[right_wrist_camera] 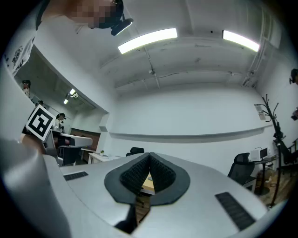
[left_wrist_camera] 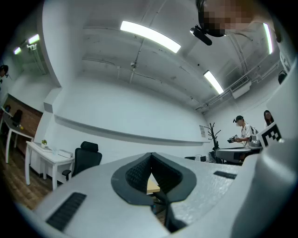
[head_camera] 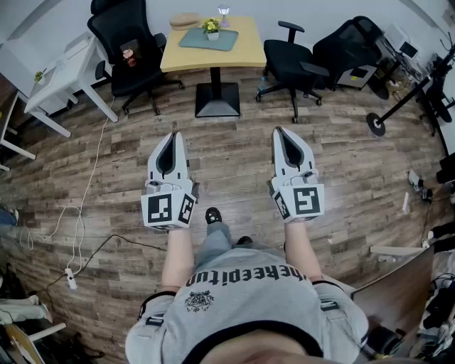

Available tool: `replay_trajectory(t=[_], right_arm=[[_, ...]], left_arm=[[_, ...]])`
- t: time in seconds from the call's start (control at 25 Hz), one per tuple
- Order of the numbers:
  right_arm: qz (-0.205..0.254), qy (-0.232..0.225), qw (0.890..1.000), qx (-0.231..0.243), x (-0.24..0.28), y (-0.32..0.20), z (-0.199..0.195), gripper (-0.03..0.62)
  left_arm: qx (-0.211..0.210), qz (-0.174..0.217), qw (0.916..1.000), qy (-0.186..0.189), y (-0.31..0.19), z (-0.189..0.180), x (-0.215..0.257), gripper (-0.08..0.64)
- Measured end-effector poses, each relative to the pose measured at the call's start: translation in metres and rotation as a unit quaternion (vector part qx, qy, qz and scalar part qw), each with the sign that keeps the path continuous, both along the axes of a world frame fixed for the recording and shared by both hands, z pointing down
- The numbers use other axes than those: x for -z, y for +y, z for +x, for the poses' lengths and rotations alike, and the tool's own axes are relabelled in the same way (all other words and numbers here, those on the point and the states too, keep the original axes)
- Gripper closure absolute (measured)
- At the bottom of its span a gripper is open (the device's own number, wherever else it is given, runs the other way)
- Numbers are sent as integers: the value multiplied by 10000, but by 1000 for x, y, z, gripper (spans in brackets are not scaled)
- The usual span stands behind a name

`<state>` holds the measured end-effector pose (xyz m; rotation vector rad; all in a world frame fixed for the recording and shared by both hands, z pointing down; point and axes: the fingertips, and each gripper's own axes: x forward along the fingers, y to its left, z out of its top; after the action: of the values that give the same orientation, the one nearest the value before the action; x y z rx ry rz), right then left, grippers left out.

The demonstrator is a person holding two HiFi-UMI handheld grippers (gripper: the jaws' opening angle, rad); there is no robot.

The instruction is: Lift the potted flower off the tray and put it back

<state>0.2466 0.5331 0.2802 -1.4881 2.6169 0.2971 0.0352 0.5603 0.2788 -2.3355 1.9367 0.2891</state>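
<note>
The potted flower [head_camera: 211, 28], yellow blooms in a small white pot, stands on a teal tray [head_camera: 229, 43] on a light wooden table [head_camera: 245, 53] at the far end of the room. Both grippers hang in the air well short of the table, above the wooden floor. My left gripper [head_camera: 173, 135] is shut with nothing in it, its tips meeting in the left gripper view [left_wrist_camera: 151, 154]. My right gripper [head_camera: 279, 131] is likewise shut and empty [right_wrist_camera: 149, 154]. Through the jaws' hollow only a sliver of the table [left_wrist_camera: 153, 187] shows.
Black office chairs [head_camera: 128, 50] [head_camera: 291, 64] flank the table, another [head_camera: 348, 50] stands further right. A white desk [head_camera: 60, 78] is at the left, and cables [head_camera: 78, 213] trail over the floor. A round wooden board [head_camera: 185, 20] and a glass [head_camera: 224, 13] share the tabletop.
</note>
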Motion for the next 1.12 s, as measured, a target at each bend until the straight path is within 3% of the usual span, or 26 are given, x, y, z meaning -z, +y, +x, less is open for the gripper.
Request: replay_trajectory(t=[0.36, 0.64, 1.12], right_arm=[[41, -21, 10000, -2, 4, -25, -16, 589], [180, -275, 9995, 29, 18, -62, -34, 589], [176, -269, 9995, -81, 18, -125, -81, 589]], left_arm=[[-35, 42, 10000, -29, -25, -13, 5, 557], [-174, 109, 9998, -71, -67, -30, 15, 557], [-481, 192, 9986, -137, -139, -67, 21, 557]])
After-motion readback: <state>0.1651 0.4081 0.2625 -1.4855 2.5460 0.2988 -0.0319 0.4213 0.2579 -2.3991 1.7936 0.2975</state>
